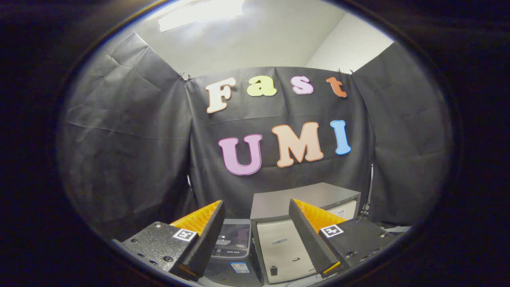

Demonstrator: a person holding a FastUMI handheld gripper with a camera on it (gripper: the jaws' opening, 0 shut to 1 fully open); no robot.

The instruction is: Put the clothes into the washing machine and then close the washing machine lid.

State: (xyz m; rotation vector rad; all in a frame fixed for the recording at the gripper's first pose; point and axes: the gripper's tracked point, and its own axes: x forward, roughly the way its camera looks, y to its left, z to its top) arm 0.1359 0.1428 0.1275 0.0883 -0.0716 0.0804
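The black cloth wall (279, 191) hangs behind everything. Ahead of the gripper (255, 239) stands a pale box-shaped appliance (279, 243), with the washing machine (233, 247) (dark glass lid down) just beside it. The jaws are released, spread wide, grasping nothing.

A ceiling light (201, 14) burned overhead, blown out to a white glare, while the black cloth wall (131, 139) below stayed dim and soaked up most of it. The fisheye bent straight lines toward the rim, where the picture softened and darkened. The centre was sharp.
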